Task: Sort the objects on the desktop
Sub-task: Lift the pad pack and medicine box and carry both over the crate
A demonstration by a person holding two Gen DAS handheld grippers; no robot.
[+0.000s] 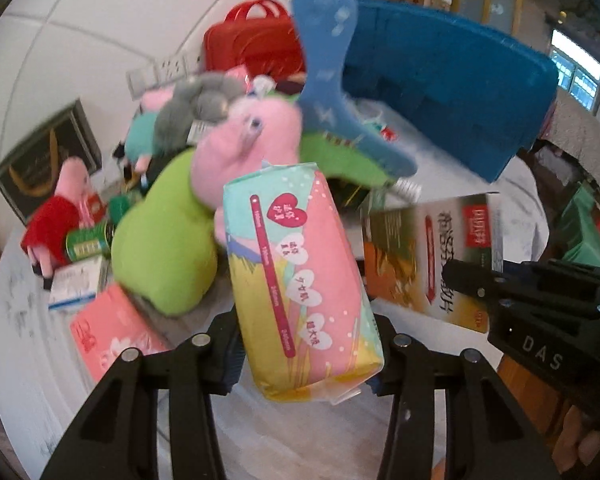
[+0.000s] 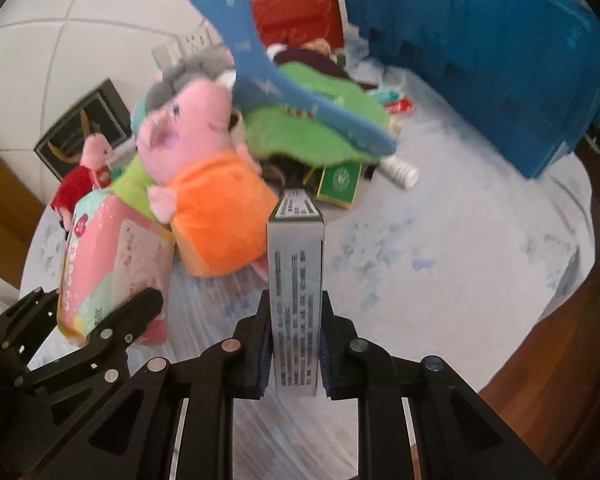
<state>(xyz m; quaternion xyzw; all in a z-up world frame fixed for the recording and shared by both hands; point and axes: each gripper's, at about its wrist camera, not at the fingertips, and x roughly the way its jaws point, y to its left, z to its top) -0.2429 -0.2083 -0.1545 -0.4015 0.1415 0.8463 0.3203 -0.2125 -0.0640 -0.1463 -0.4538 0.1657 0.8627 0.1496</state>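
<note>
fingers of the left gripper (image 1: 306, 354) are clamped on a soft pastel pack (image 1: 300, 280), pink, mint and yellow with heart labels; pads press both long sides, pack clear of the table (image 1: 300, 440). fingers of the right gripper (image 2: 296, 354) are shut hard on a slim carton (image 2: 296, 280), held edge-on by its narrow faces, far end pointing toward the clutter.

step in hand, as judged: both picks made, both items carried above the round table, not yet placed. the blue bin (image 2: 500, 72) at the back right looks the likely destination, though which item belongs where cannot be told.

next move calls for: carrying each item over the pile without brushing the blue dinosaur plush (image 1: 332, 80) that sticks up in the middle; releasing only once over the target. pack is squashy and may sag or slip; carton is rigid but held by thin edges, so could twist.

view differences: left wrist view shows the carton's printed broad face (image 1: 432, 252) beside the right gripper, plus a pink pack (image 1: 112, 332) lying flat and a green can (image 1: 88, 244) by a red-dressed plush (image 1: 56, 216). right wrist view shows only the carton's edge, but reveals an orange-dressed pig plush (image 2: 208, 196), a green box (image 2: 340, 184) and open table before the bin.
</note>
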